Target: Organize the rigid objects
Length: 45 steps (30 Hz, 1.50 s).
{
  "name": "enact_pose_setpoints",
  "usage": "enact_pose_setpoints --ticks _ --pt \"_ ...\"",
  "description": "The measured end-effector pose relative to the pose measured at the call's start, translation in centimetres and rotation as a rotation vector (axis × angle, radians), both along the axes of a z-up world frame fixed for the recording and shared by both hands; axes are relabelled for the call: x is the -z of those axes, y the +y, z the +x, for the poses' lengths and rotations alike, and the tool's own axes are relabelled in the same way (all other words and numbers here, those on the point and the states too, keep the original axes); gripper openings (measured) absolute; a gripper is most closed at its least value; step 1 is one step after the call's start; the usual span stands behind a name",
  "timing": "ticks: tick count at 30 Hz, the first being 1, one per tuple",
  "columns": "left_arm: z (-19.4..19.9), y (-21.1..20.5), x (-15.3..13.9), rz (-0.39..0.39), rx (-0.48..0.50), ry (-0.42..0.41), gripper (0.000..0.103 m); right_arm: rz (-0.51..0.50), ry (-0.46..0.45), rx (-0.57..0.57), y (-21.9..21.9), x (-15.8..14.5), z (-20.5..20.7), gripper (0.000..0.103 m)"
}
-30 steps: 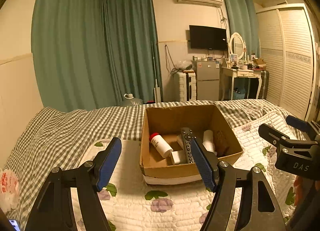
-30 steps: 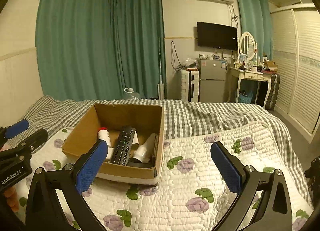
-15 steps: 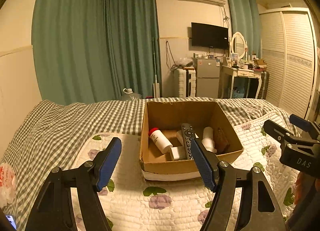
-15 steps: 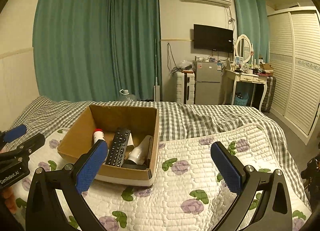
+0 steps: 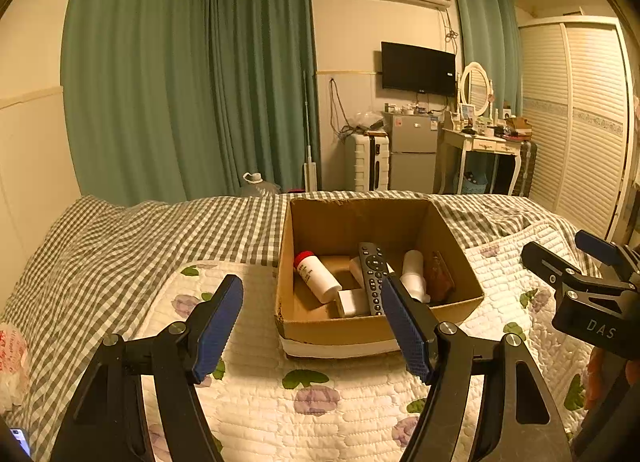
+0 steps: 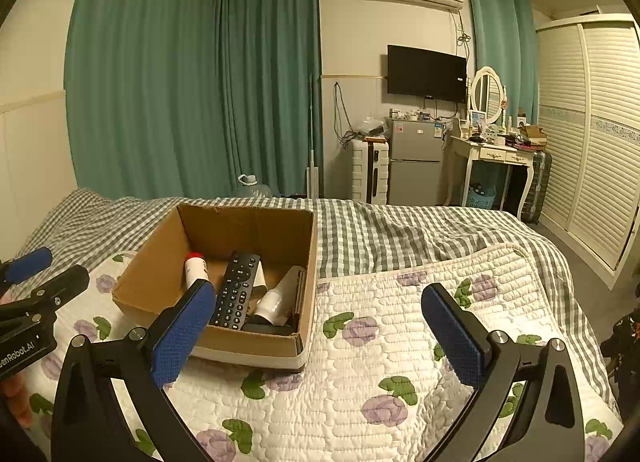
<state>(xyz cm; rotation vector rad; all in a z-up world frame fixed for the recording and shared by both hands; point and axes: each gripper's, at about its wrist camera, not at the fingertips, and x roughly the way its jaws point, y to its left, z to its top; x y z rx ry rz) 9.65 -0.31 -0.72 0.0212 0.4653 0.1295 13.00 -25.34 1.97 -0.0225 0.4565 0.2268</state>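
An open cardboard box [image 5: 348, 330] sits on the quilted floral bedspread [image 5: 320, 394]. It holds a black remote [image 5: 371, 274], a white bottle with a red cap [image 5: 316, 276], a white block [image 5: 352, 302], a second white bottle [image 5: 414, 276] and a brown item [image 5: 440, 276]. The box [image 6: 248, 344], remote [image 6: 236, 288] and red-capped bottle [image 6: 195, 270] also show in the right wrist view. My left gripper [image 5: 312, 326] is open and empty, held in front of the box. My right gripper [image 6: 316, 334] is open and empty, to the box's right.
A grey checked blanket [image 5: 152, 238] covers the far half of the bed. Beyond stand green curtains [image 5: 192, 81], a small fridge [image 6: 414, 165], a white dressing table [image 6: 496, 157] and a louvred wardrobe [image 6: 592, 133]. The right gripper [image 5: 588, 294] shows in the left view.
Both grippers have risen and pulled back a little, so the box sits lower and slightly smaller in both views. Both stay open and empty.
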Motion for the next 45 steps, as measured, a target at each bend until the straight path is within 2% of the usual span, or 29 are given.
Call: enact_pose_setpoints --ticks 45 --pt "-0.09 -0.12 -0.05 -0.005 -0.001 0.006 0.074 -0.017 0.019 -0.013 0.29 0.63 0.04 0.103"
